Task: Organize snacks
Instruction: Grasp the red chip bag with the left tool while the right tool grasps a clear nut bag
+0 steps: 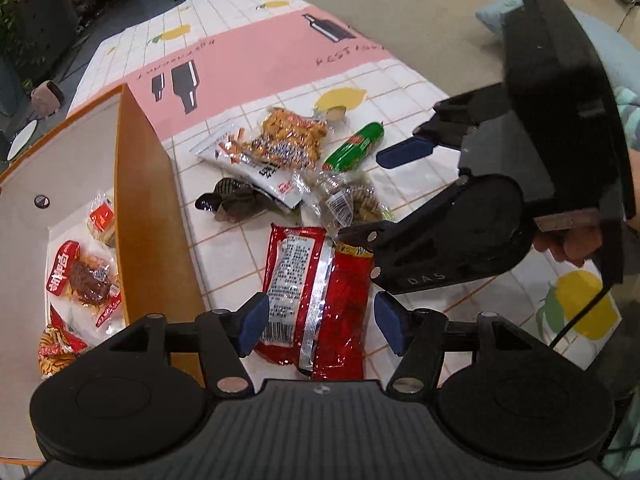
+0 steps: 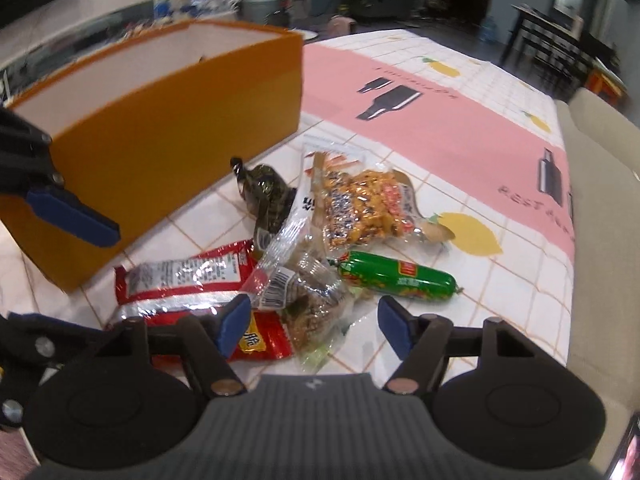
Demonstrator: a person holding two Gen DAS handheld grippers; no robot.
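A heap of snack packets lies on the table beside an orange box (image 1: 152,200). My left gripper (image 1: 320,324) is open, its blue pads on either side of a red packet (image 1: 320,292). My right gripper (image 2: 314,326) is open over a clear packet of brown snack (image 2: 308,292), next to a green sausage (image 2: 396,276). A peanut packet (image 2: 360,208), a white packet (image 1: 256,164) and a dark packet (image 2: 266,196) lie further on. The box (image 2: 160,132) holds several packets (image 1: 88,276).
The table wears a pink and white cloth with lemons and bottles (image 1: 248,60). A beige sofa (image 1: 420,12) with cushions runs along the table's side. The right gripper's body (image 1: 520,184) hangs over the heap in the left wrist view.
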